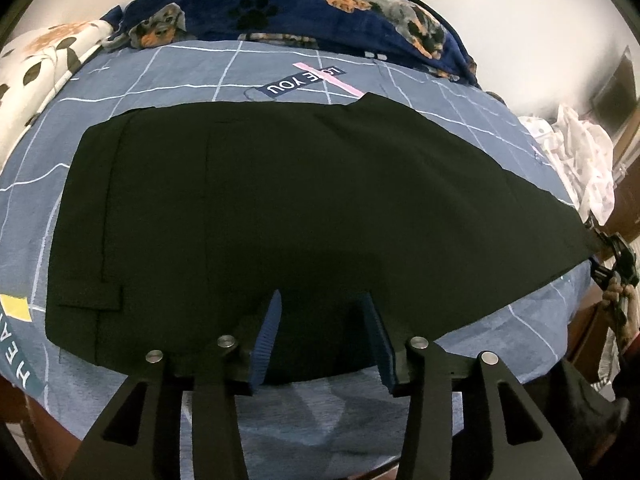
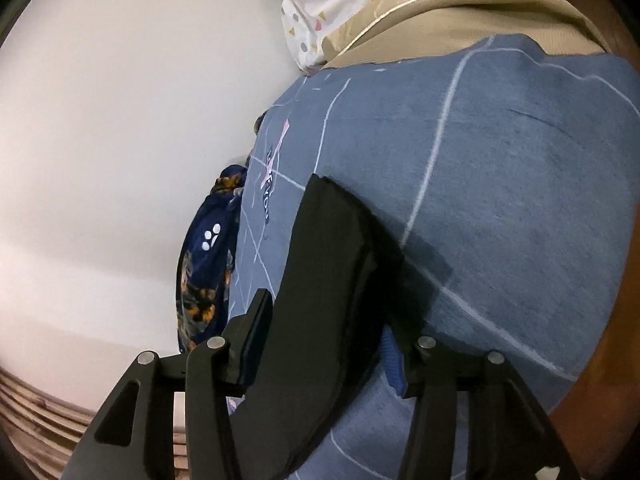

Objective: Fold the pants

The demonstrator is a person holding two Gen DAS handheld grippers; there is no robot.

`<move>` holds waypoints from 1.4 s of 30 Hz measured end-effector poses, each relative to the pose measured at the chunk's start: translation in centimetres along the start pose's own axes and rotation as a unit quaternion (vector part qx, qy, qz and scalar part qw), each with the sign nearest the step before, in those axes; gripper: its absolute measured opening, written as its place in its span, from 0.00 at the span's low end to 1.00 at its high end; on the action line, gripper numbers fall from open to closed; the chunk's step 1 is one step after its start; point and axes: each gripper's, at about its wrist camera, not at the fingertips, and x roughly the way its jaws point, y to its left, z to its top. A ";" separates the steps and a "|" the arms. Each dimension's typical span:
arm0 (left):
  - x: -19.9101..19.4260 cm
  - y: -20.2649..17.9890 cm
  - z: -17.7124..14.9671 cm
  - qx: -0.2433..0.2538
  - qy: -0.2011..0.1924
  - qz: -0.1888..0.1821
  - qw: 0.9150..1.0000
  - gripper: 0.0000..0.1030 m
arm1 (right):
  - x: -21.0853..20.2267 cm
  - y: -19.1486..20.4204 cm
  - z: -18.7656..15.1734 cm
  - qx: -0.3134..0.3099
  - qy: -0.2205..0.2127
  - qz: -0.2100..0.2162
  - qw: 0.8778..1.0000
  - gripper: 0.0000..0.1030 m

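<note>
Left gripper (image 1: 322, 334) ribbed blue pads spread over matte black pants (image 1: 280, 200), right gripper (image 2: 324, 344) jaws parted around their hem.

Black pants (image 2: 332, 280) between the right tool's (image 2: 324, 344) parted fingers, blue grid-lined bedsheet (image 2: 520, 200), white wall (image 2: 100, 120)

Dim indoor light, strong fisheye warp, dark corners

The black pants (image 1: 300, 208) are lying flat and doubled lengthwise across the bed (image 1: 460, 120), waistband toward its left edge, legs tapering toward its right edge, where the leg end (image 2: 332, 280) is lifting off the bed.
</note>
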 end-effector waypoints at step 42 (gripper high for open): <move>-6.1 3.7 0.9 -0.012 -0.108 0.221 0.969 0.87 | 5.0 17.1 -9.4 -0.255 0.052 -0.066 0.963 0.12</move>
